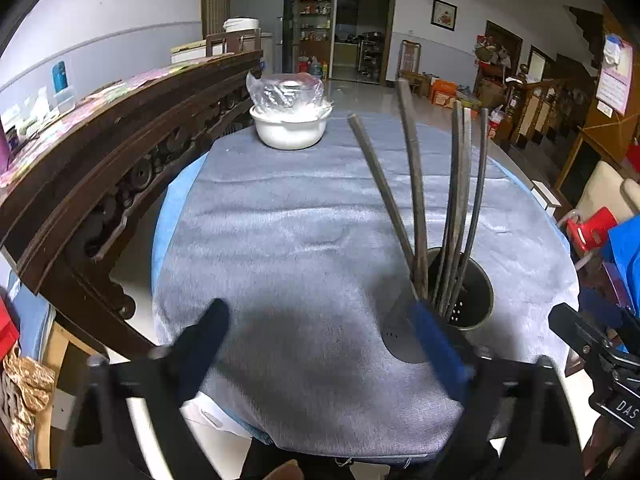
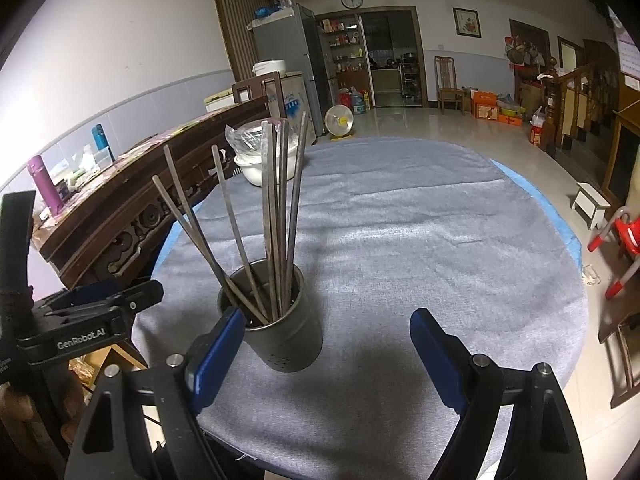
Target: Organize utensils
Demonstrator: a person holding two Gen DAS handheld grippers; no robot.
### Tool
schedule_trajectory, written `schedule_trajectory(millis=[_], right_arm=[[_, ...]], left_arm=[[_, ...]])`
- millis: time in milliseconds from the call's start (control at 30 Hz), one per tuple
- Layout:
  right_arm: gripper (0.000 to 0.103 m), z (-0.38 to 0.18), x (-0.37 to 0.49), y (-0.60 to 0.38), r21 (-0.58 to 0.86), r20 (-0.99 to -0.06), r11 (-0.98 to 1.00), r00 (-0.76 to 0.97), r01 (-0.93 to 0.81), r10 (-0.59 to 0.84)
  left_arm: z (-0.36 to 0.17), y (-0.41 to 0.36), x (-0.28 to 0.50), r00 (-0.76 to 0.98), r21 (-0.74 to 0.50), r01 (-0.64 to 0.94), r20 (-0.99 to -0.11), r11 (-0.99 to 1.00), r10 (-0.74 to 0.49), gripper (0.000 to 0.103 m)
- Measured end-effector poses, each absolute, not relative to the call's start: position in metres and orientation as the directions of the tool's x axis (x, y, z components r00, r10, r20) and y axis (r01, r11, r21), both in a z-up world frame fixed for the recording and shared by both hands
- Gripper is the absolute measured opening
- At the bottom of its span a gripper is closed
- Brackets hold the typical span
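As printed, "GenRobot.AI" on left gripper

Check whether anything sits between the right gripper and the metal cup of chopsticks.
Nothing visible does. The perforated metal cup of grey chopsticks stands just beyond the open right gripper, beside its left finger, on bare grey cloth.

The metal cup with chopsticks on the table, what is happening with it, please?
A person holds two grippers over a round table with a grey cloth. The dark long chopsticks stand in the perforated metal cup. The left gripper and the right gripper are both open, holding nothing. A white plastic-covered bowl sits at the far edge.
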State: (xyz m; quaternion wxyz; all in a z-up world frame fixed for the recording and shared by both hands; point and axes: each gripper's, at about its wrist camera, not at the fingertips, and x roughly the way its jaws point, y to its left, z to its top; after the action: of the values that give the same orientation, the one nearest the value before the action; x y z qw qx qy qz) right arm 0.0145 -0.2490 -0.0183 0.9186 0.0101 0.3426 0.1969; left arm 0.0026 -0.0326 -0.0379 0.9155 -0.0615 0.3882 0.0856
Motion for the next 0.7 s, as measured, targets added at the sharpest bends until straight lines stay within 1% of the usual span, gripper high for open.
schedule_trajectory(millis=[133,267,700], right_arm=[[0.088,-0.0182,0.0133,-0.2491,0.143,-0.63,0.925,0.689,-0.352,0.36],[0.088,-0.0188,0.0123,-0.2492,0.125,-0.636,0.927,0.689,-0.352,0.348],[0.089,-0.021,0.0101,-0.2433,0.106,-0.655,0.918,0.668,-0.381,0.353]], left_arm=[[-0.0331,-0.0391,0.0013,0.695,-0.048,-0.163,-0.714,0.986,0.08,0.099],[-0.0306,-0.0429,0.0004,0.697,-0.033,-0.147,-0.712,0.989,0.08,0.099],[-0.0273,-0.0425,-0.0012,0.698,-0.028,-0.15,-0.711,0.988,0.086,0.099]])
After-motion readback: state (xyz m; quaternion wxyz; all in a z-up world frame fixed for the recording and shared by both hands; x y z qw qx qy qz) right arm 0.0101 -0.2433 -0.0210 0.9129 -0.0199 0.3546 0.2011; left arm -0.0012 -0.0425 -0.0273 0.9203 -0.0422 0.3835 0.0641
